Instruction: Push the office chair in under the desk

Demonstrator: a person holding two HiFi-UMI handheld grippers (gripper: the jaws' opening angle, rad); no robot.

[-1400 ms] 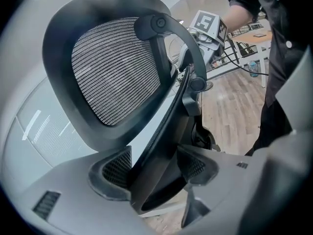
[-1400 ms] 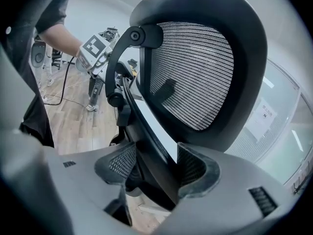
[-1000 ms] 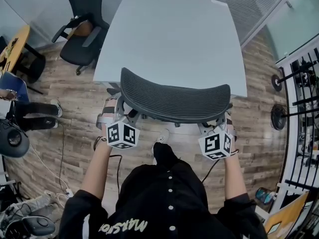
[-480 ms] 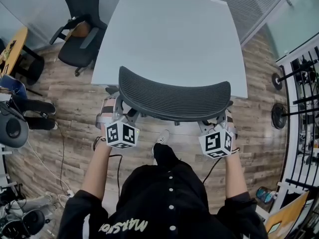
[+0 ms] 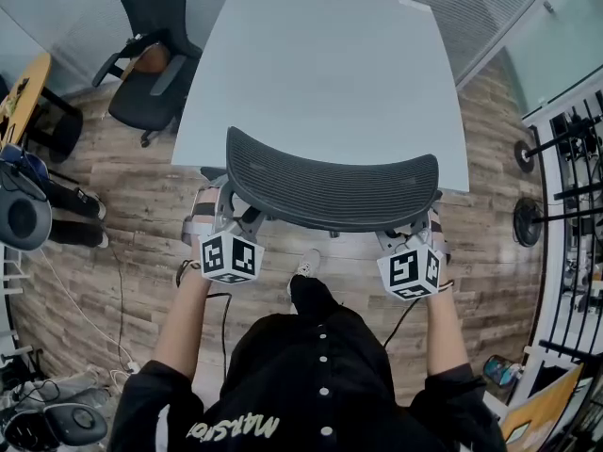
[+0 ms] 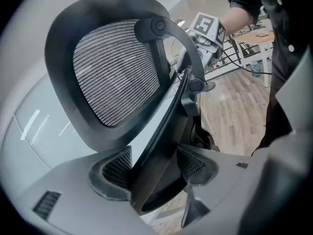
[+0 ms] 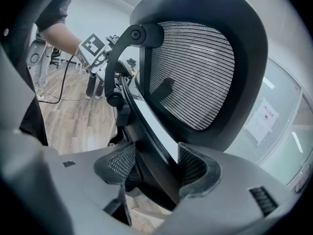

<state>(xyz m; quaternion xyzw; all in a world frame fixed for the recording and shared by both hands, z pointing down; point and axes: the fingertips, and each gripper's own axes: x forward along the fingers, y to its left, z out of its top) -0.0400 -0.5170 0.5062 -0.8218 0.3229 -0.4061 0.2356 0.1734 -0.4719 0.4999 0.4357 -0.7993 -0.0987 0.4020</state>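
The office chair (image 5: 330, 191) is black, with a ribbed mesh backrest in a thick, smooth, rounded frame. In the left gripper view a curved black support arm with round pivot caps runs down its rear. From the head view only the backrest shows, as a wide crescent. The seat is hidden below it, so how far it reaches under the desk (image 5: 320, 55) cannot be told.

The chair stands at the middle of the desk's near edge, and the top of the backrest overlaps that edge in the head view. The backrest's long axis runs parallel to the near edge. Its hollow front faces the desk and its bulging rear faces the person.

The left gripper (image 5: 229, 218) is at the backrest's left end and the right gripper (image 5: 415, 235) at its right end, both pointing toward the desk and somewhat downward. In the left gripper view the jaws (image 6: 154, 173) straddle the black frame edge, which fills the gap between the textured pads (image 6: 115, 168). They appear clamped on it, though the contact is hard to see exactly. The right gripper (image 7: 151, 168) looks clenched on the opposite frame edge the same way.

A second black chair (image 5: 151, 64) stands off the desk's far left corner on the wooden floor (image 5: 141, 215).
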